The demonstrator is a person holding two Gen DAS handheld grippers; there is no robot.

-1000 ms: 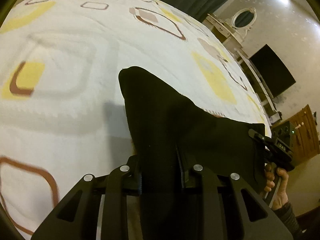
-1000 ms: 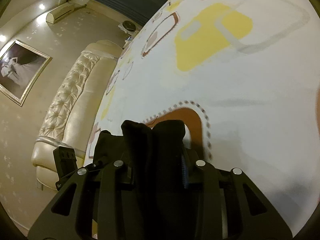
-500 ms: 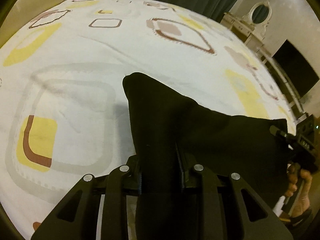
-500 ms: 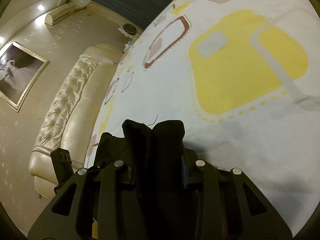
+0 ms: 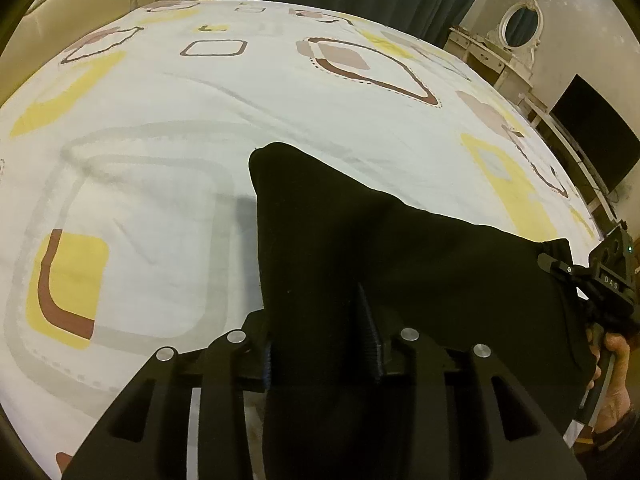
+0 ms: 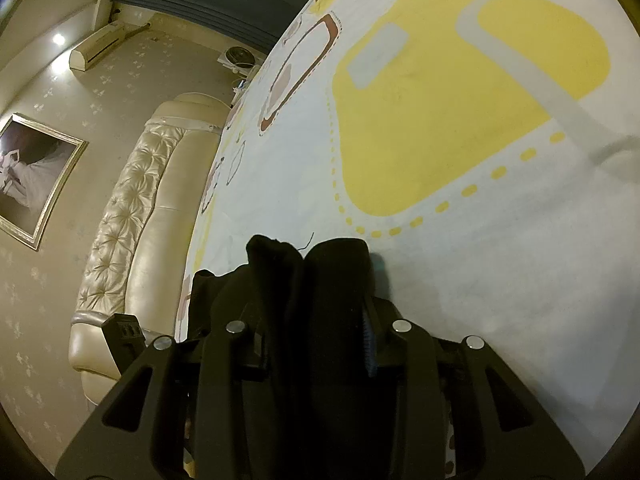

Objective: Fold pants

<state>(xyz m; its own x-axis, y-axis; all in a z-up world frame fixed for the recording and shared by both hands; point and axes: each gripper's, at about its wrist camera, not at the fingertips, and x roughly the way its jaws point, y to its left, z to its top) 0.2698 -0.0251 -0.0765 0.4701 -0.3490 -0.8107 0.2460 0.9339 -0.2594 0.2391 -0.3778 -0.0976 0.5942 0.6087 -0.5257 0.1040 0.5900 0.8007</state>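
Black, matte and soft-looking, the pants (image 5: 400, 248) hang as one dark sheet stretched between the two grippers, held up above the bed (image 5: 200, 128). In the left wrist view the cloth rises to a rounded peak ahead of the left gripper (image 5: 320, 344), whose jaws are clamped on a thick fold of the fabric; from there the top edge slopes down toward the right, where the right gripper (image 5: 560, 268) pinches the far corner, with the person's right hand (image 5: 612, 364) wrapped around its handle. The surface shows almost no texture or seams, only faint creases near the pinched corner.

In the right wrist view the right gripper (image 6: 316, 336) has its jaws closed on a bunched wad of the same pants (image 6: 308, 280), which bulges into two rounded lobes with a loose thread sticking out between them. Part of the left gripper (image 6: 124, 336) shows at the lower left.

Beneath lies a white bedsheet (image 6: 460, 280) printed with yellow, brown and grey rounded squares. A cream tufted headboard (image 6: 132, 216) borders the bed's far edge.
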